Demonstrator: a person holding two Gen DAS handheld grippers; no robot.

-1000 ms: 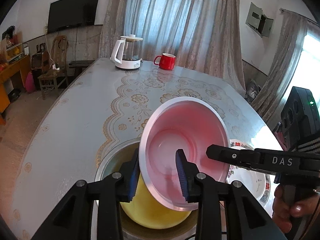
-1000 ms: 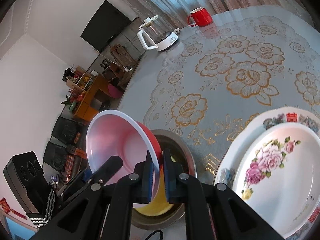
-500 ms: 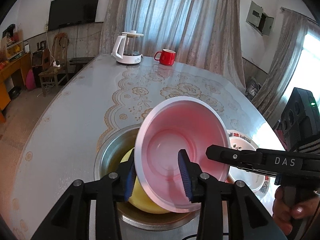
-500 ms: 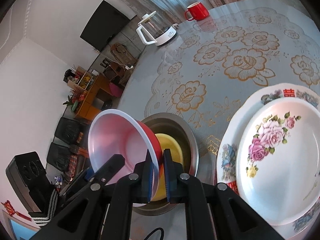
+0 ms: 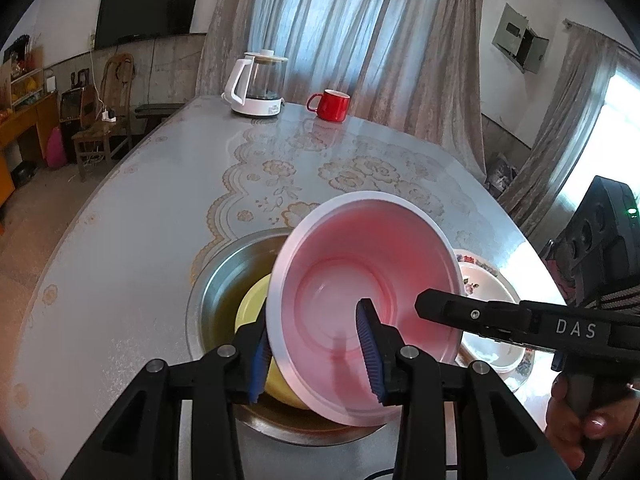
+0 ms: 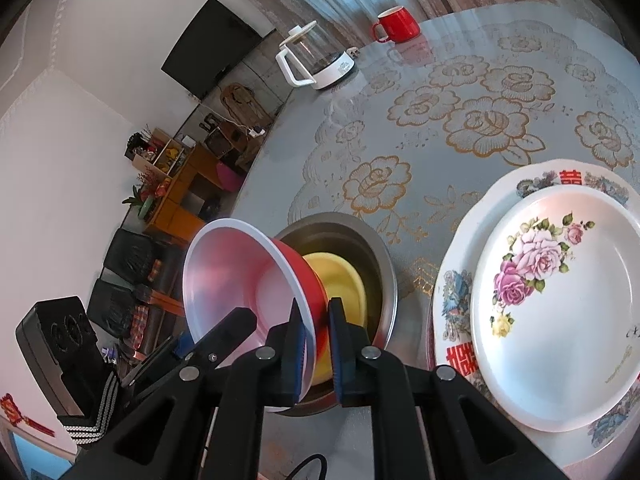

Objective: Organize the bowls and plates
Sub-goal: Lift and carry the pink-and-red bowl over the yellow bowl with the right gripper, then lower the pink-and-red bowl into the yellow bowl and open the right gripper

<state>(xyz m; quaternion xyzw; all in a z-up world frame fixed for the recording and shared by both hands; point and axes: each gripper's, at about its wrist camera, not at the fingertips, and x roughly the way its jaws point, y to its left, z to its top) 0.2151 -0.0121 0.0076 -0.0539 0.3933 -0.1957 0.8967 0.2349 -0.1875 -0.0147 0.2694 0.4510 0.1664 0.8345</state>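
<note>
Pinched tight in the right claw (image 6: 317, 340): the thin side of the red bowl (image 6: 240, 280), with one pad inside and one pad outside. Held up and tipped on its side, pink inside turned toward the left claw (image 5: 314, 354). Around another bit of the same bowl, the left claw's pads (image 5: 370, 352) set wide apart, one in the bowl and one behind it; cannot tell if gripping or loose. Just past both claws and lower down, a steel bowl (image 6: 360, 240) on the table (image 5: 120, 260), with a yellow bowl (image 6: 340, 276) sitting inside. Cannot tell if red bowl and yellow bowl touch. Right of the right claw, two flowery plates, the small plate (image 6: 560, 300) stacked on the big plate (image 6: 456, 292). Far ahead of the claws, near the table's far edge, a white kettle (image 5: 260, 88) and a red mug (image 5: 332, 105), side by side.
</note>
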